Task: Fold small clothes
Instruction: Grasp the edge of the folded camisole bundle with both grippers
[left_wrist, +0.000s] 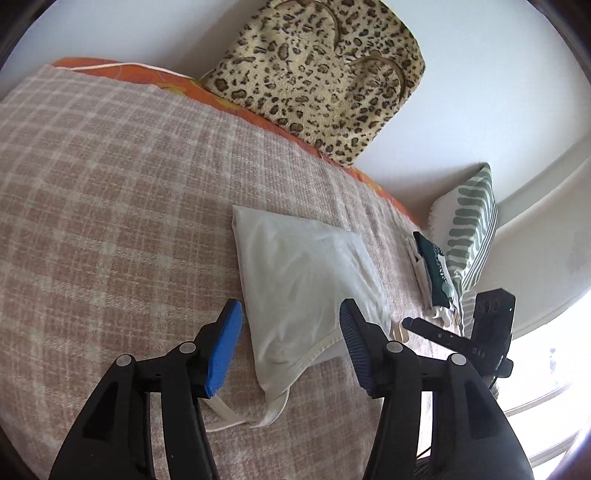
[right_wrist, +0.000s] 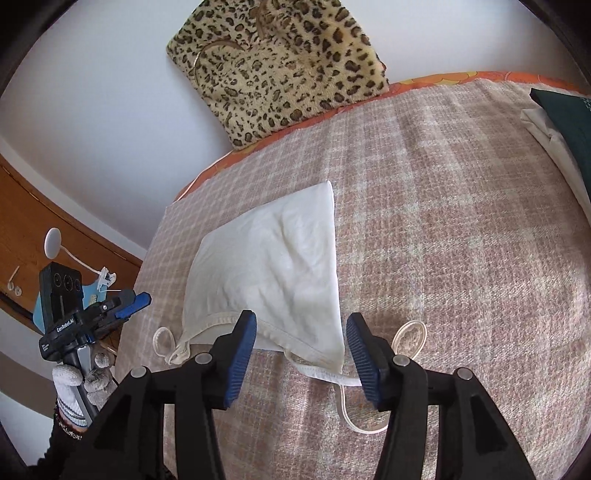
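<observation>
Just one white top (left_wrist: 306, 280), two open grippers (left_wrist: 291, 347) (right_wrist: 301, 354)

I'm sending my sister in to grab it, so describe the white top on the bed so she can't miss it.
Start at the checked beige blanket covering the bed. Near its middle, in front of the leopard-print cushion, lies the cream-white camisole, folded flat. Thin straps trail from its hemmed edge, unlike the dark green folded stack beside the striped pillow.

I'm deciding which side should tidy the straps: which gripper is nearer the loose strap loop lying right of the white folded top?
Right. The right gripper hovers open beside the cream strap loop, while the left gripper sits open over the opposite edge of the white folded camisole.
</observation>
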